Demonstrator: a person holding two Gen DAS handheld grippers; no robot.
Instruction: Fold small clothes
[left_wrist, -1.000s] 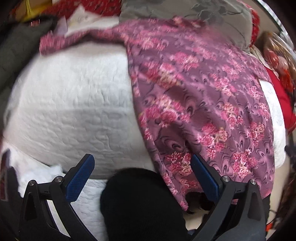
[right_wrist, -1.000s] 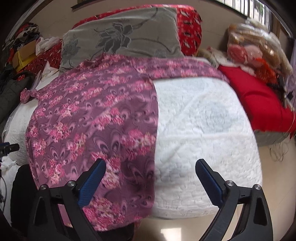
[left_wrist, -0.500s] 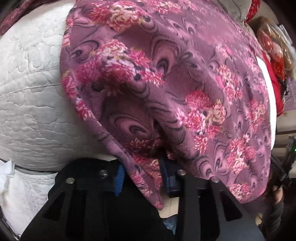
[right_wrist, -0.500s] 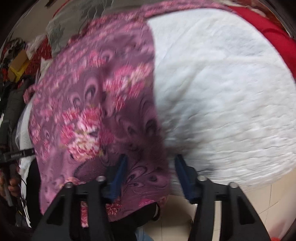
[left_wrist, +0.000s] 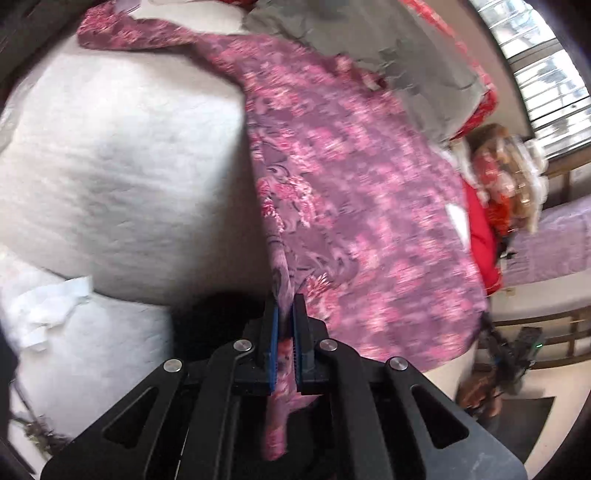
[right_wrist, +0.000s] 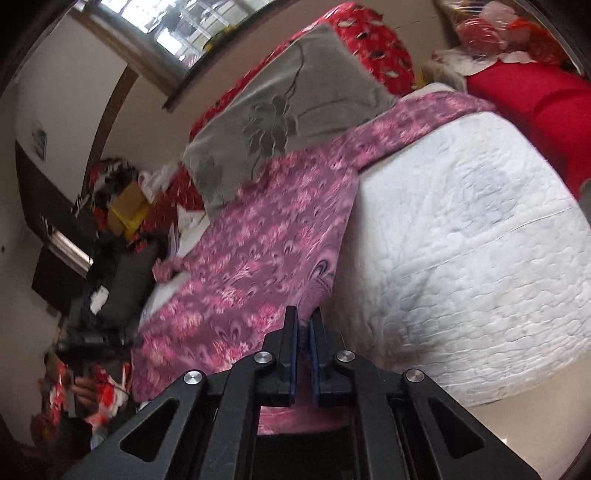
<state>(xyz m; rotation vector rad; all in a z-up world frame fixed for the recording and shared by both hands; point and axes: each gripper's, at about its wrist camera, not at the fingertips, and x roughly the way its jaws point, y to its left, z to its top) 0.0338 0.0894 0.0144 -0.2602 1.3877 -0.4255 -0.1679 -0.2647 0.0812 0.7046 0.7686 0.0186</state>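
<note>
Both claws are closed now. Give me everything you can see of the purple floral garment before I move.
The purple floral garment is thin, soft-looking fabric printed with pink flowers and swirls. It lies spread lengthwise over the white quilted mattress, one sleeve stretched toward the far side, its top near the grey pillow. Its near hem hangs off the mattress edge, pinched at two spots: by the left claw and the right claw.

One purple floral-print fabric garment (left_wrist: 362, 206) (right_wrist: 258, 258), one white quilted mattress (left_wrist: 122, 177) (right_wrist: 472, 251), one grey flower-patterned pillow (right_wrist: 280, 122) and two black grippers with blue pads (left_wrist: 285, 314) (right_wrist: 303, 325) are counted.
</note>
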